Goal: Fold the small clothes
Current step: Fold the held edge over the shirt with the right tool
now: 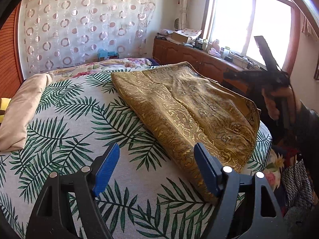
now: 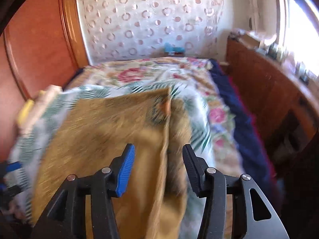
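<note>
your left gripper (image 1: pixel 156 166) stood wide, empty; right gripper (image 2: pixel 158 169) parted around the cloth (image 2: pixel 111 123), seemingly released. you needed edges matched first.

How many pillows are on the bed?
1. The beige pillow lies at the left edge of the bed, away from the golden cloth. Something yellow peeks out behind it; more pillows may be hidden there.

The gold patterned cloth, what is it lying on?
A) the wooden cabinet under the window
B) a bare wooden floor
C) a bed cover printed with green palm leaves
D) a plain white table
C: in the left wrist view the gold patterned cloth lies spread on the bed cover printed with green palm leaves.
</note>
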`<state>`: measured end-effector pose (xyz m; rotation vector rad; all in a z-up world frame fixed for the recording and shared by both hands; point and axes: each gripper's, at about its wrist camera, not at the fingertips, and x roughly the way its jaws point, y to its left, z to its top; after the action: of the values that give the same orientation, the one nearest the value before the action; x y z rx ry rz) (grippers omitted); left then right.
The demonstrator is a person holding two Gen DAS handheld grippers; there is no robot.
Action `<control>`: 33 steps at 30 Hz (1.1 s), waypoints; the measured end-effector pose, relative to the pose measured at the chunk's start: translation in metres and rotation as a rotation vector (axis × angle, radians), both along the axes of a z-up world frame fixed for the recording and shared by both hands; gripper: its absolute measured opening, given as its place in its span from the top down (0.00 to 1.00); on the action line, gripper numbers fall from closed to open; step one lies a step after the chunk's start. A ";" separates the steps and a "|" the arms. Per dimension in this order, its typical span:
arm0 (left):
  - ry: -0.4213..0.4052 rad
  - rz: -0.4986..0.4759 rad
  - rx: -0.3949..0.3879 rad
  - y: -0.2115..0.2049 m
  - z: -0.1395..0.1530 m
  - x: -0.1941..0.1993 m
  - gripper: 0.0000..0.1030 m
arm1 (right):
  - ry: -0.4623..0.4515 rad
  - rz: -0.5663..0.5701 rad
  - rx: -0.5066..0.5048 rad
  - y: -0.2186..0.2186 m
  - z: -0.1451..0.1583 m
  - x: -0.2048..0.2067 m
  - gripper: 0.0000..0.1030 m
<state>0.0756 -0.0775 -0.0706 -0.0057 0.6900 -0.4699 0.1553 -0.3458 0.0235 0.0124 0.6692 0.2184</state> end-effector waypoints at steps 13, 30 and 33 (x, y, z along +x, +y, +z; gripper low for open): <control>0.021 -0.064 0.027 -0.027 -0.004 -0.002 0.25 | 0.005 0.073 -0.076 -0.002 -0.021 -0.074 0.74; 0.103 -0.111 0.020 -0.032 -0.020 0.004 0.25 | -0.024 -0.055 0.012 -0.044 -0.027 -0.085 0.92; 0.134 -0.137 0.001 -0.033 -0.024 0.003 0.30 | -0.024 -0.071 0.020 -0.045 -0.025 -0.085 0.88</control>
<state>0.0784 -0.1106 -0.0949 0.0112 0.8252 -0.6052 0.0702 -0.3909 -0.0016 0.0522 0.6416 0.1566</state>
